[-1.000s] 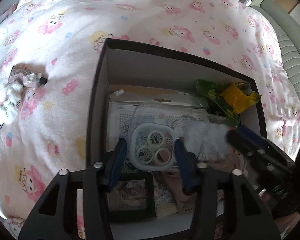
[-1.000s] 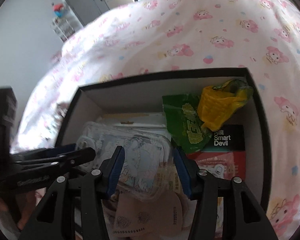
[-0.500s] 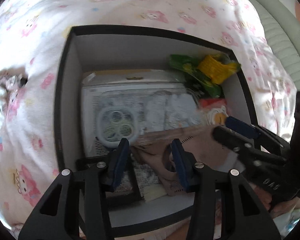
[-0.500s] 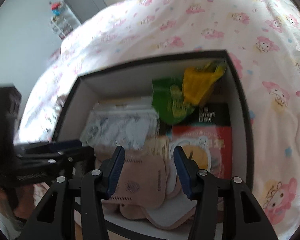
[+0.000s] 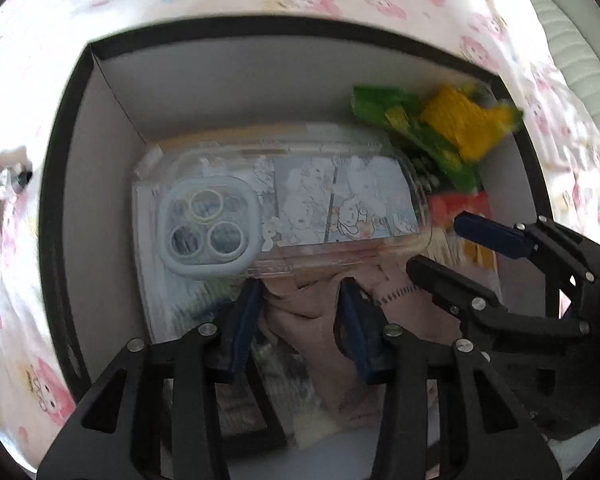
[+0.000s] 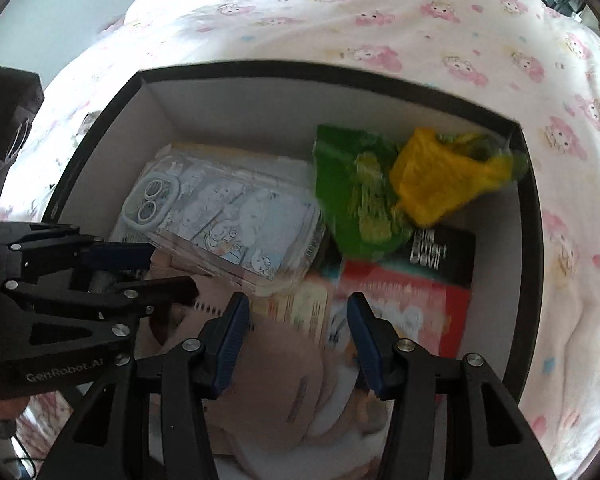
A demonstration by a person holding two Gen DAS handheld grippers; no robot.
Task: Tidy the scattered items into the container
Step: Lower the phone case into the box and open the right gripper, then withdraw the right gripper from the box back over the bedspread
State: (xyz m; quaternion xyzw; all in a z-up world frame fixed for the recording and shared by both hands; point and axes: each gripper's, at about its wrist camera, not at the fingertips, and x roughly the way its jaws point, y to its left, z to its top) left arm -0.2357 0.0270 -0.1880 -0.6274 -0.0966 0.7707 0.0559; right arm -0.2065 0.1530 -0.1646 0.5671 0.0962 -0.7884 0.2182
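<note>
At the far left of the left wrist frame a small item lay on the bed, outside the box. Centre frame, the phone case rested inside. The left gripper hung just below it, jaws apart and empty. At right, the right gripper likewise stood open over beige masks. Best lift both clear before fetching the stray item.
</note>
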